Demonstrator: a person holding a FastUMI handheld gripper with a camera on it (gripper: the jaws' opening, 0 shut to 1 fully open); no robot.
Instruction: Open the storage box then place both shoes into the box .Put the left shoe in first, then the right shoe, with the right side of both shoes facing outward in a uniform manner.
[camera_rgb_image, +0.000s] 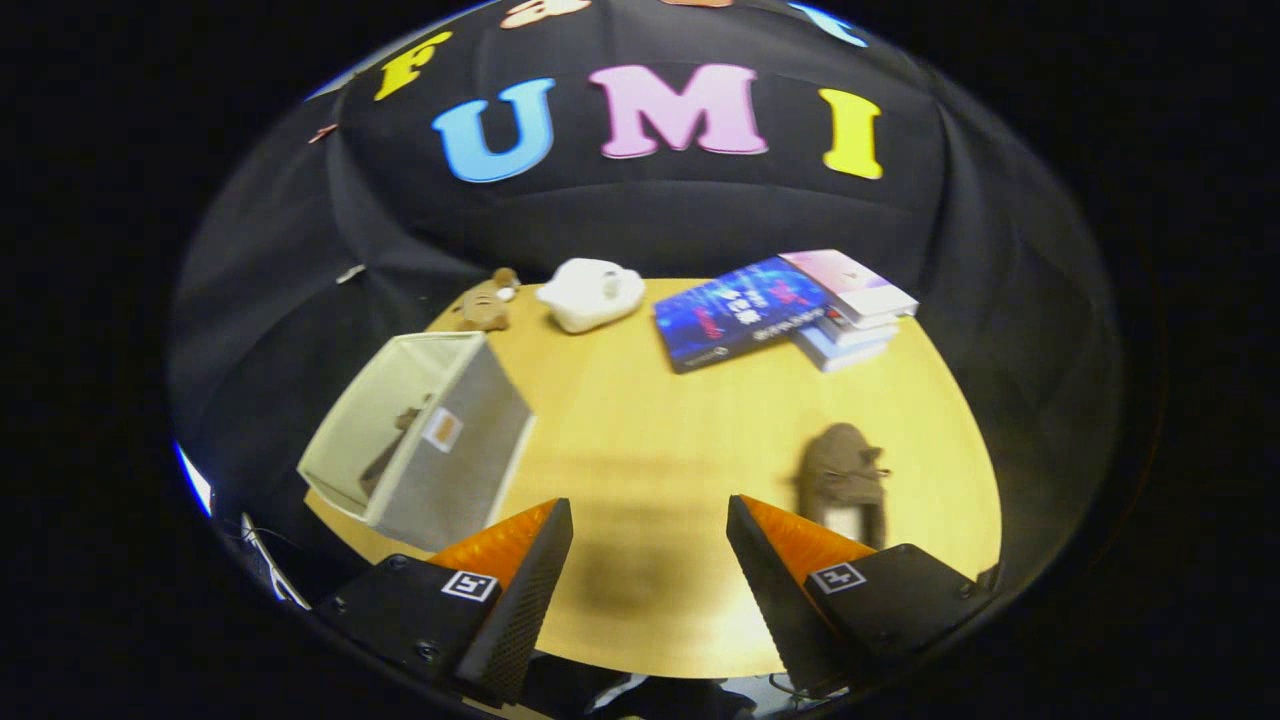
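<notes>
A grey fabric storage box (430, 440) stands open on the wooden table (650, 430), ahead and left of my fingers. Inside it a brown shoe (395, 445) shows partly against the pale lining. A second brown shoe (845, 480) stands on the table just beyond my right finger. My gripper (650, 520) hangs above the near part of the table, open, with nothing between its orange-and-black fingers.
Beyond the box lie a small brown plush toy (487, 300) and a white plush toy (592, 292). A stack of books (790, 310) sits at the far right of the table. Black cloth walls the booth all around.
</notes>
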